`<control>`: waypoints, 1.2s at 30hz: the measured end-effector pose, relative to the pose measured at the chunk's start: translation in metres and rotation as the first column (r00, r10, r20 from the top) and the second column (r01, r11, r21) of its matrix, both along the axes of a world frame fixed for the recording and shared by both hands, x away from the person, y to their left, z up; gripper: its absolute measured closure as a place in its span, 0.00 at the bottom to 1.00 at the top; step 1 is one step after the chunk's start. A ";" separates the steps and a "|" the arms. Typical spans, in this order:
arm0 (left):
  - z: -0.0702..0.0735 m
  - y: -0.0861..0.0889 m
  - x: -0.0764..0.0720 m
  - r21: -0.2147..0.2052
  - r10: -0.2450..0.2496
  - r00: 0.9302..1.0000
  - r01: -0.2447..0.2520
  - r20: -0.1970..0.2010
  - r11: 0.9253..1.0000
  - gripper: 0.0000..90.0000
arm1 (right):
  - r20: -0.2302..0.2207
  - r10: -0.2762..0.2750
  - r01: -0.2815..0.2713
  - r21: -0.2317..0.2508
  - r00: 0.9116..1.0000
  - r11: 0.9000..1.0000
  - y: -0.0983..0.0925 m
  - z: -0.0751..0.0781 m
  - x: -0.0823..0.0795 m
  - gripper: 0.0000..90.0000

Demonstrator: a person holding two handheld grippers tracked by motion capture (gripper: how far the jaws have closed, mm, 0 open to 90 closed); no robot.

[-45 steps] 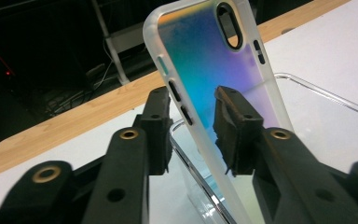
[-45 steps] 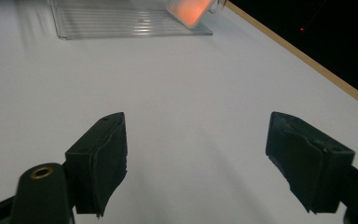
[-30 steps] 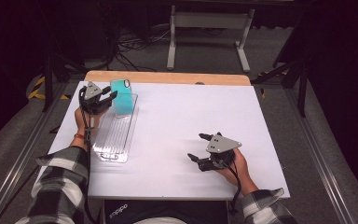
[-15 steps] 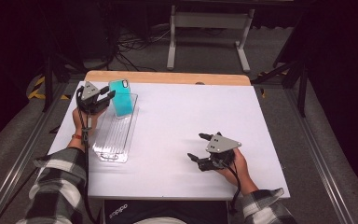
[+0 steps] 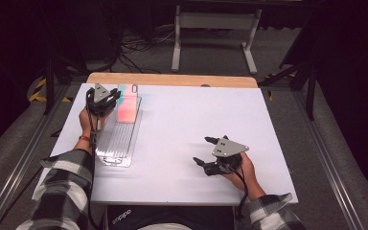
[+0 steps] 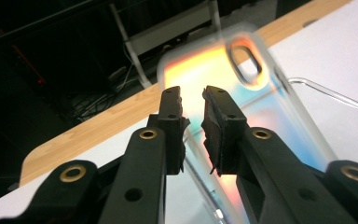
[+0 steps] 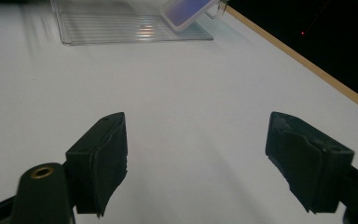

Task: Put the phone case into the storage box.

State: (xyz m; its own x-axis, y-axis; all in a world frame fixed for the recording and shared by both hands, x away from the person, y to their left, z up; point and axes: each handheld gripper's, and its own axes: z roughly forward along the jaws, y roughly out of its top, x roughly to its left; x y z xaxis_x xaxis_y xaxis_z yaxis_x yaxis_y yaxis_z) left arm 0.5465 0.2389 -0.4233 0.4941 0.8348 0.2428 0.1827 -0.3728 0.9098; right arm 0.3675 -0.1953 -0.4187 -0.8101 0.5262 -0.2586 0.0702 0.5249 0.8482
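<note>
- Table point(image 5: 182, 120): white top with a wooden strip along the far edge.
- Clear tray point(image 5: 120, 139): ribbed plastic, lying flat on the table's left side, long axis running away from the person.
- Phone case point(image 5: 127, 103): shiny, rainbow-tinted, with an oval camera cut-out; tilted up over the tray's far end. In the right gripper view its low edge meets the tray.
- Left gripper point(image 6: 192, 100): at the far left, jaws drawn close, pinching the phone case's edge.
- Right gripper point(image 5: 205, 150): near the table's front right, well apart from the tray; jaws spread wide, nothing between them.
</note>
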 end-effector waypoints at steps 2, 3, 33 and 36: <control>0.001 0.002 -0.001 0.001 0.013 1.000 -0.013 0.007 1.000 0.82 | -0.003 -0.003 0.003 -0.002 1.000 1.000 0.000 0.000 0.000 0.24; 0.001 0.002 -0.001 0.001 0.013 1.000 -0.013 0.007 1.000 0.83 | -0.003 -0.003 0.003 -0.003 1.000 1.000 0.000 0.000 0.000 0.24; 0.026 0.004 -0.032 -0.036 -0.076 0.994 0.079 0.072 0.996 0.81 | 0.027 -0.009 0.009 0.005 1.000 1.000 -0.001 0.005 -0.003 0.25; 0.026 0.003 -0.035 -0.028 -0.087 0.993 0.090 0.076 0.996 0.81 | 0.029 -0.011 0.011 0.006 1.000 1.000 -0.002 0.005 -0.003 0.25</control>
